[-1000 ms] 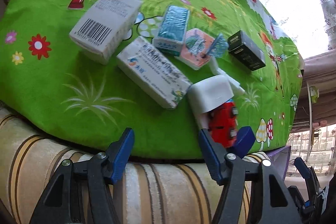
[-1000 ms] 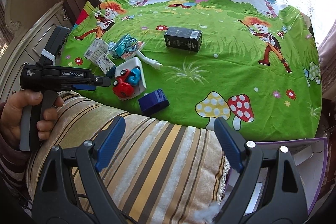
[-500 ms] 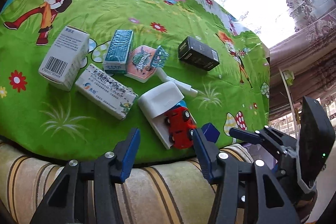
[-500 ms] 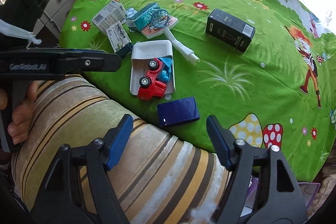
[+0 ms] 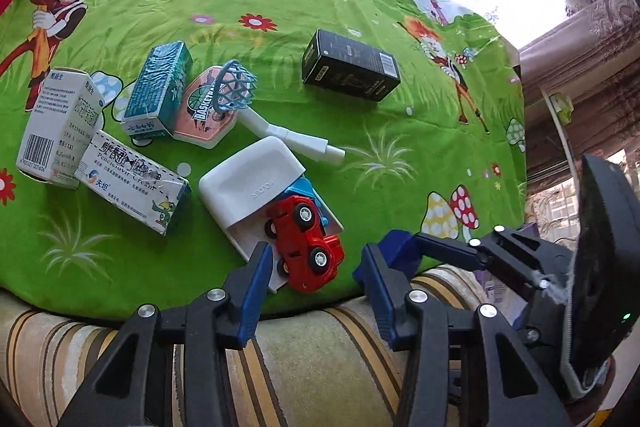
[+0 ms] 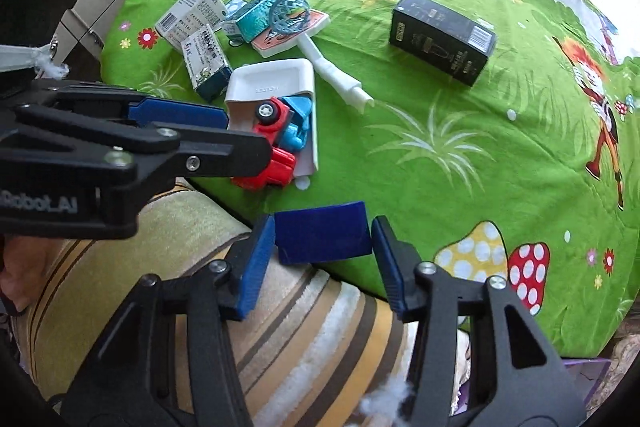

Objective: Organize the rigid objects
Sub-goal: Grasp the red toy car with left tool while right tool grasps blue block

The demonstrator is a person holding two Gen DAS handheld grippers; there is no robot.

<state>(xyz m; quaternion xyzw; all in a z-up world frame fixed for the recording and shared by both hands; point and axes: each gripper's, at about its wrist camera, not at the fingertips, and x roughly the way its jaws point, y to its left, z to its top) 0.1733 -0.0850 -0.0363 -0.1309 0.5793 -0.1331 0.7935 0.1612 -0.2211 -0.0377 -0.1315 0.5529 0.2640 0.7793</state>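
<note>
In the left wrist view, the left gripper (image 5: 312,269) is seen closing, its fingers apart around the red toy car (image 5: 306,241) at the near edge of the green cloth (image 5: 400,131); nothing is clamped yet. A glancing close could nudge the car off the edge. Three medicine boxes and one black box (image 5: 351,65) are counted.

In the right wrist view, the right gripper (image 6: 323,257) is closing on the blue block (image 6: 322,231) at the same edge, its fingers not visibly pressing.
</note>
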